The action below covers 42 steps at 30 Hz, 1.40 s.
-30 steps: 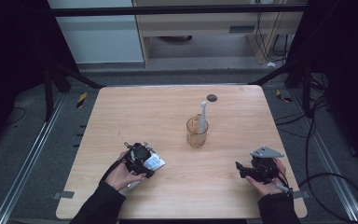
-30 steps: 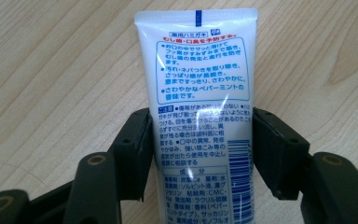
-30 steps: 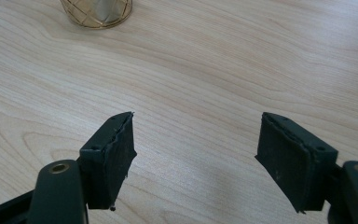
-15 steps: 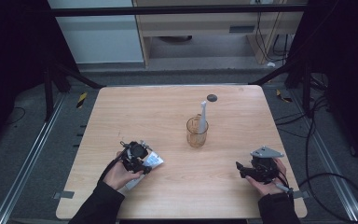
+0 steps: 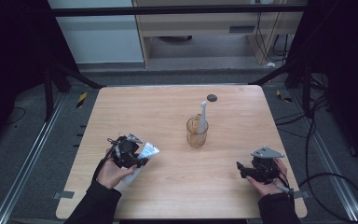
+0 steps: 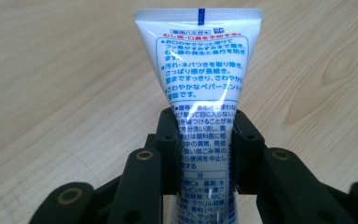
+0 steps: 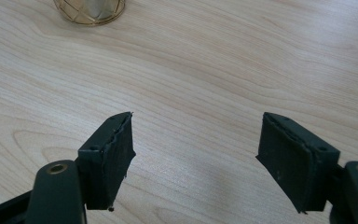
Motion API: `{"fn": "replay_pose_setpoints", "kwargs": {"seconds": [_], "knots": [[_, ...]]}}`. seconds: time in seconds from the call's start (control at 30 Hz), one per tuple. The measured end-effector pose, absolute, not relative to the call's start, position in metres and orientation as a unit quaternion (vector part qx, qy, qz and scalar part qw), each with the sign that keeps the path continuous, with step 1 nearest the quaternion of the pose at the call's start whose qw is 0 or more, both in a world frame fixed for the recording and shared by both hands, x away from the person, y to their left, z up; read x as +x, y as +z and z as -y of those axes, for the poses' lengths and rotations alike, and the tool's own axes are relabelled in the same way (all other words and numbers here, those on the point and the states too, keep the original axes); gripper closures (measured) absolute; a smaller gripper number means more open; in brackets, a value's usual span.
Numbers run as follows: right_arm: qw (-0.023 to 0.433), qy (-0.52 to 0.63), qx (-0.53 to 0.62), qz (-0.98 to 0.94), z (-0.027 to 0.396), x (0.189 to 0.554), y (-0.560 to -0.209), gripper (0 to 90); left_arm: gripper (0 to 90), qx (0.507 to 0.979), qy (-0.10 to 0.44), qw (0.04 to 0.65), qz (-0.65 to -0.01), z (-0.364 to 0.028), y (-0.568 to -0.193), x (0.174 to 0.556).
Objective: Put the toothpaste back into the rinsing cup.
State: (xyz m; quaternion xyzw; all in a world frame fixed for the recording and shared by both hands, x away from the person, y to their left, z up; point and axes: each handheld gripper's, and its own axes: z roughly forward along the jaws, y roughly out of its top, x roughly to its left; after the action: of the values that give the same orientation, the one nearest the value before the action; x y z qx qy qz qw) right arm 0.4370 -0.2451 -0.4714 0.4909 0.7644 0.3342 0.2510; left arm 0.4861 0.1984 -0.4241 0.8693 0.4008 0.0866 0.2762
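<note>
- Toothpaste tube (image 6: 200, 88): white, blue and red print, clamped between the pads of the left claw (image 6: 204, 149). The jaws have just been closing, and the tube now sits between them, pinched at its narrower body with the flat crimped end pointing away from the camera. In the high view the tube (image 5: 147, 153) lies at the near left of the counter (image 5: 168, 112), jutting out of the left claw (image 5: 137, 161) toward the cup.
- Cup (image 5: 197, 132): amber, see-through, upright at mid-counter, with a white toothbrush (image 5: 203, 114) standing in it. Well apart from both claws.
- Right claw (image 7: 200, 161): jaws spread wide, nothing between them, low over bare wood; seen at near right in the high view (image 5: 242, 170).
- Small dark disc (image 5: 211, 97): far side of the counter, beyond the cup; what it is cannot be told.
- Handling note, as a judgement: the step is lifting the tube. Keep the grip even so the soft body neither folds nor slides, raise it level, and steer clear of the cup.
- View notes: the left gripper view gives the pad contact and the print, which are too small to read from above. The high view gives the tube's bearing to the cup. The right gripper view catches the cup base (image 7: 89, 10) at its top edge.
</note>
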Motion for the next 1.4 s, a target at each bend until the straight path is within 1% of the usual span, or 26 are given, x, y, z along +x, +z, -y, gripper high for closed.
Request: {"fn": "replay_pose_setpoints", "kwargs": {"seconds": [0.23,0.4,0.73,1.07,1.4], "knots": [[0.257,0.332,0.494,-0.762,0.246,0.437,-0.471,25.7,68.8,0.842,0.139,0.324,-0.408,-0.202,-0.404,0.483],[0.256,0.332,0.493,-0.762,0.245,0.437,-0.472,25.5,68.8,0.824,0.165,0.352,-0.413,-0.204,-0.394,0.487],[0.257,0.339,0.495,-0.758,0.245,0.438,-0.473,24.2,68.9,0.788,0.210,0.399,-0.418,-0.189,-0.377,0.505],[0.254,0.343,0.497,-0.756,0.244,0.438,-0.475,23.7,68.9,0.754,0.232,0.454,-0.415,-0.162,-0.362,0.522],[0.254,0.341,0.498,-0.756,0.244,0.439,-0.477,23.1,68.8,0.728,0.245,0.490,-0.412,-0.135,-0.363,0.539]]}}
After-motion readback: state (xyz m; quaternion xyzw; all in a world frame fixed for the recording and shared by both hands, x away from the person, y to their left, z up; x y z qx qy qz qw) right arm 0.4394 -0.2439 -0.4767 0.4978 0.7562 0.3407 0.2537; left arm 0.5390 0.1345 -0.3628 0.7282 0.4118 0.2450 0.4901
